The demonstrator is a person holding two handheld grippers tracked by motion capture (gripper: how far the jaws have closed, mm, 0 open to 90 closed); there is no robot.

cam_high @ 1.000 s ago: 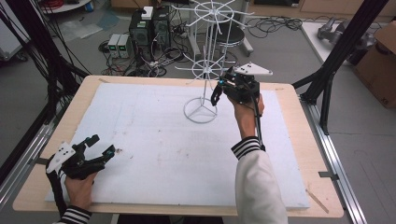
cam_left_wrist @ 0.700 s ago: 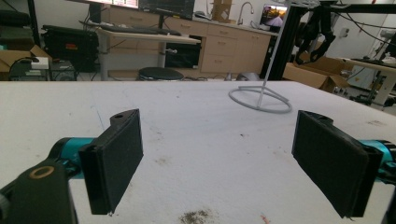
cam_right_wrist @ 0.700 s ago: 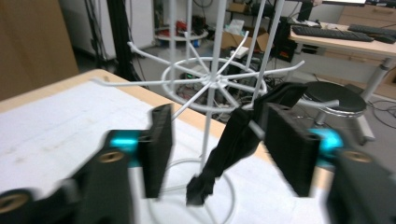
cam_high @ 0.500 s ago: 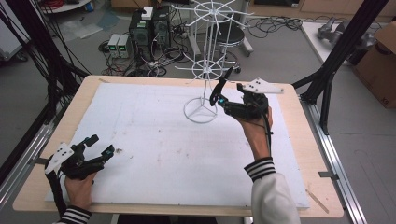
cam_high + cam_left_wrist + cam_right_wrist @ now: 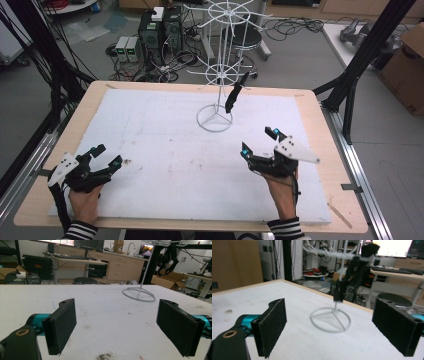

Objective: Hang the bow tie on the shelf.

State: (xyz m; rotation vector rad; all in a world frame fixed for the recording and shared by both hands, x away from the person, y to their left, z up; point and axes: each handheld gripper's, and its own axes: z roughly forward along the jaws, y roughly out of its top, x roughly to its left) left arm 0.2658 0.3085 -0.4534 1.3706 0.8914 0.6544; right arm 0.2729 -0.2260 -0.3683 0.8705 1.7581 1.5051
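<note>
Both grippers are resting empty with jaws spread wide at the near corners of the table [image 5: 310,107], left gripper [image 5: 102,161] and right gripper [image 5: 260,142], while the black object [image 5: 233,96] is hanging from the white wire rack [image 5: 218,80] at the far side, apparently left there to dangle freely.

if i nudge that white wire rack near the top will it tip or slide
Probably tips rather than slides. The white wire rack is tall and thin on one slim pole, and its ring base looks narrow for that height. Open wire suggests it is light. The black item hanging on one side may pull it that way.
</note>
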